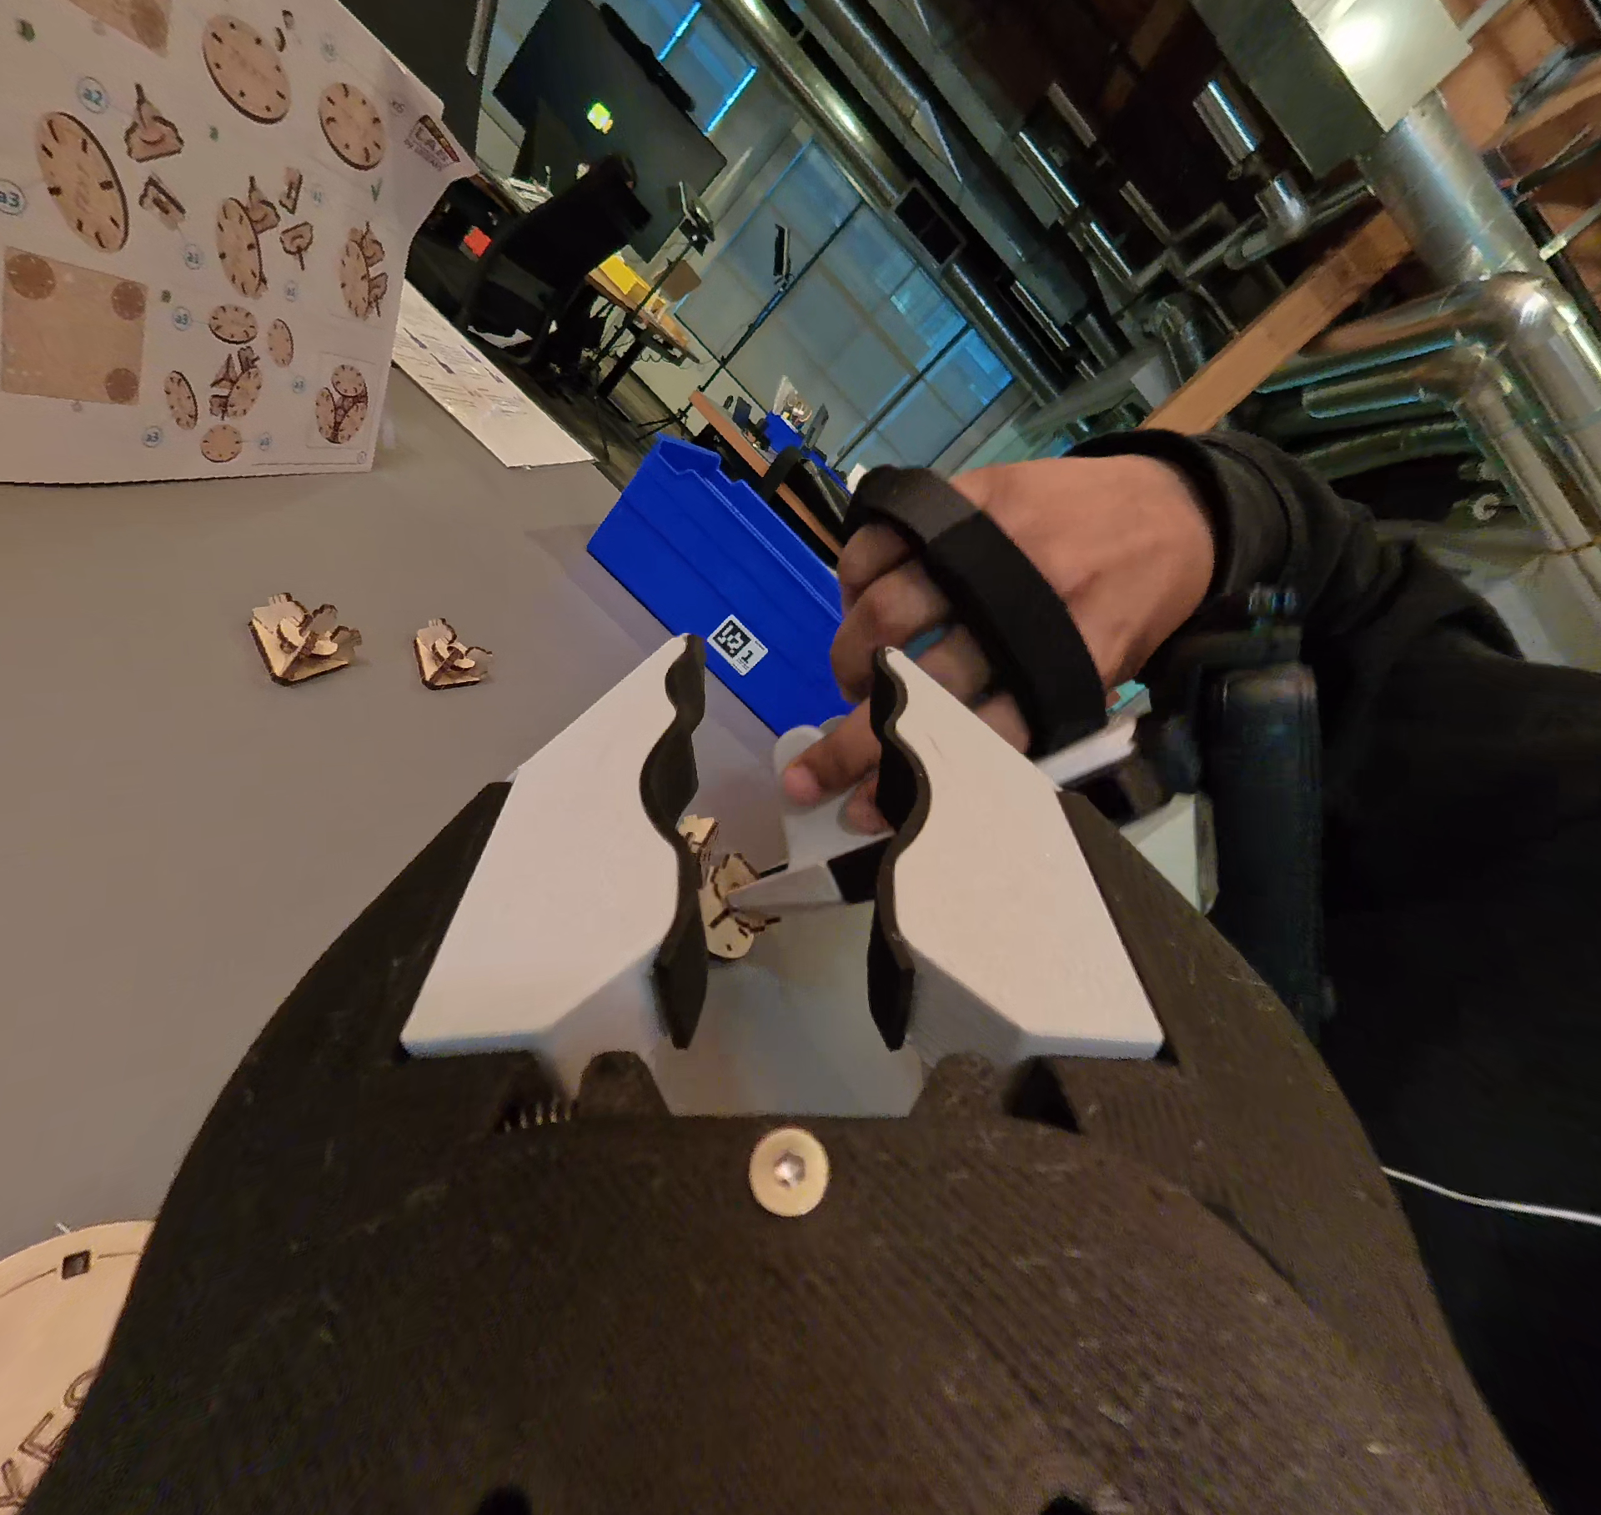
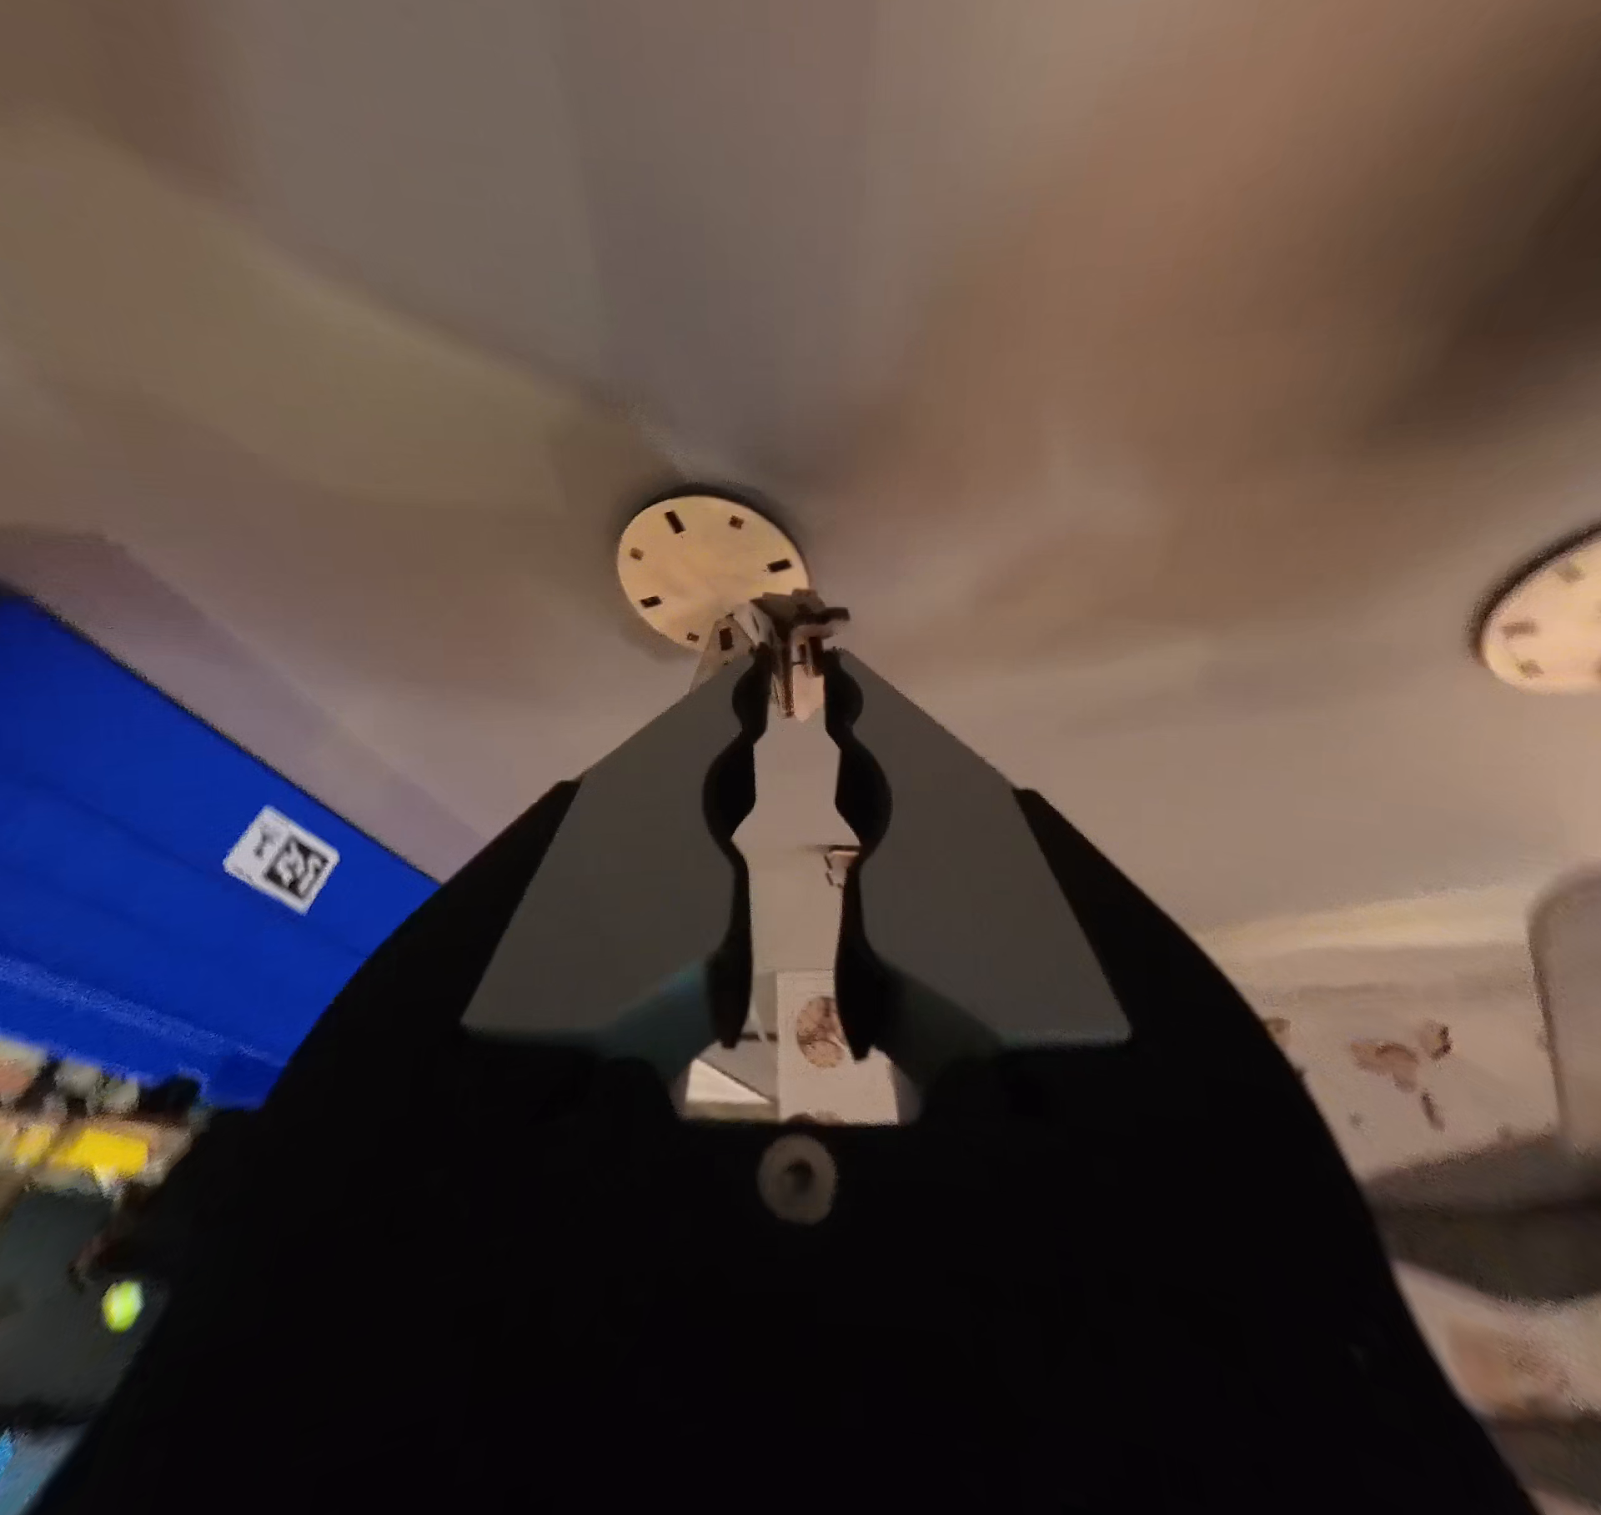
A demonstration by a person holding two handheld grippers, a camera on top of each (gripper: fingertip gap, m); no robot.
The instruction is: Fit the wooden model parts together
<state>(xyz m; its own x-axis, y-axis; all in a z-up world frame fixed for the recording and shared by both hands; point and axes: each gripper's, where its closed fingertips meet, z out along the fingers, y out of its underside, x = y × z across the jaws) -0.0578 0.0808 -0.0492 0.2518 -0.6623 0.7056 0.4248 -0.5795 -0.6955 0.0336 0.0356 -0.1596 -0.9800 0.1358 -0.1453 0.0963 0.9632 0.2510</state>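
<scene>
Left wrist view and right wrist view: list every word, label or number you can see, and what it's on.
I won't quote any writing; here is where it stands.
White sticker on the blue plastic bin: square code plus a digit; blurred in the right wrist view.
Printed picture sheet: small blue circled labels and a corner logo.
Flat white paper: too small to read.
Round wooden disc: engraved letters, cut off.

The grey table [image 1: 173, 824] lies open to the left, with only two small wooden assemblies [image 1: 303, 637] on it. The blue bin [image 1: 719, 572] and the gloved hand [image 1: 996, 607] block the way ahead.
</scene>
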